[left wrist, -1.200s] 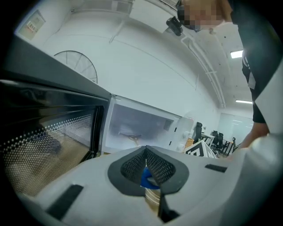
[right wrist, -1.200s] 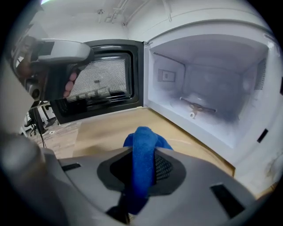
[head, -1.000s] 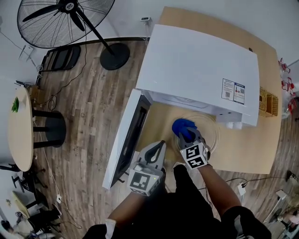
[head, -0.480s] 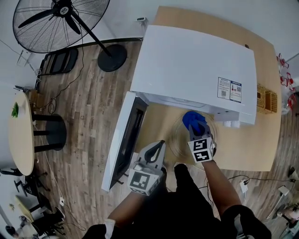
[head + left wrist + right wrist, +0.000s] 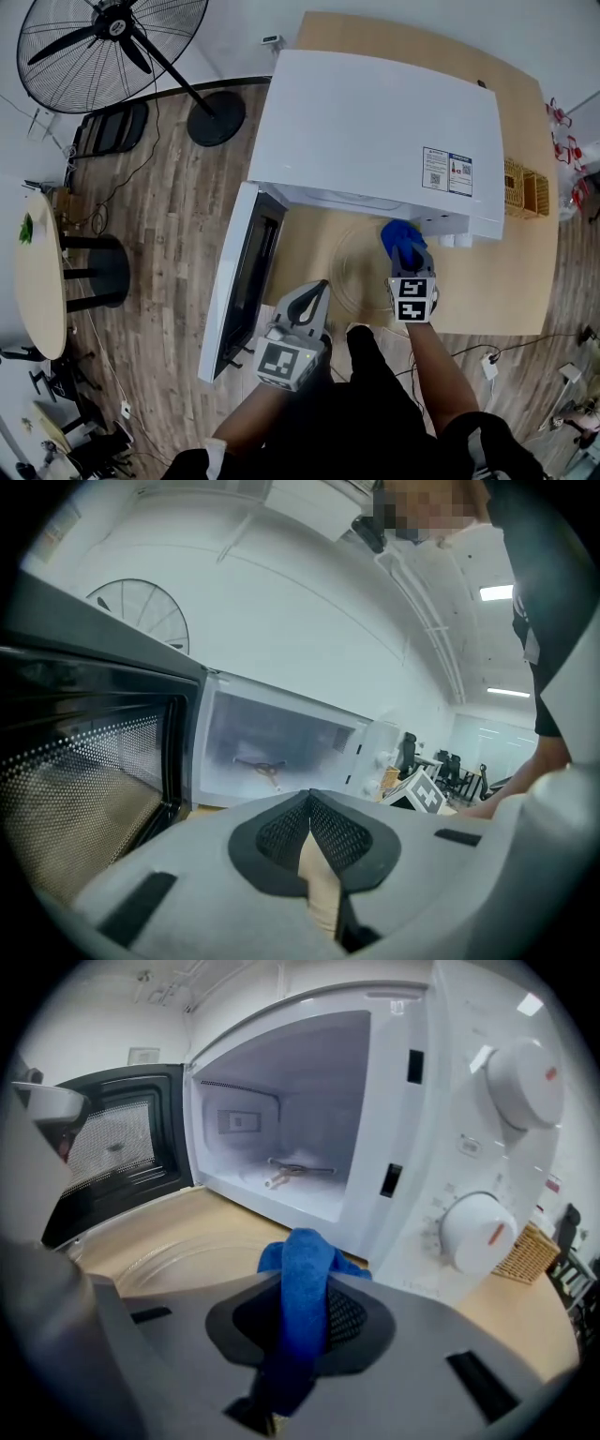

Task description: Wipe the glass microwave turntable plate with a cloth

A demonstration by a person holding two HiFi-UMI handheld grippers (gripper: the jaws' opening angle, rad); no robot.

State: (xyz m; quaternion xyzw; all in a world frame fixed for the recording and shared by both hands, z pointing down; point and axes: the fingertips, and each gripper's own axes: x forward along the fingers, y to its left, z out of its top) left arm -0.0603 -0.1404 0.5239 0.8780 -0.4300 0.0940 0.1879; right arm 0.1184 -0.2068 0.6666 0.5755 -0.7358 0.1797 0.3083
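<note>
1. The plate [image 5: 352, 272] is clear round glass with a raised rim; the wooden desk [image 5: 487, 300] shows through it
2. It lies flat on the desk, just in front of the open microwave [image 5: 375, 122]
3. The right gripper [image 5: 407, 255] pinches a bunched blue cloth [image 5: 398, 234] over the plate's far right rim
4. The left gripper [image 5: 322, 289] is pressed together on nothing, beside the microwave door [image 5: 246, 272]

Left gripper [image 5: 323, 286] closed; right gripper [image 5: 410, 255] clamping cloth [image 5: 397, 232].
</note>
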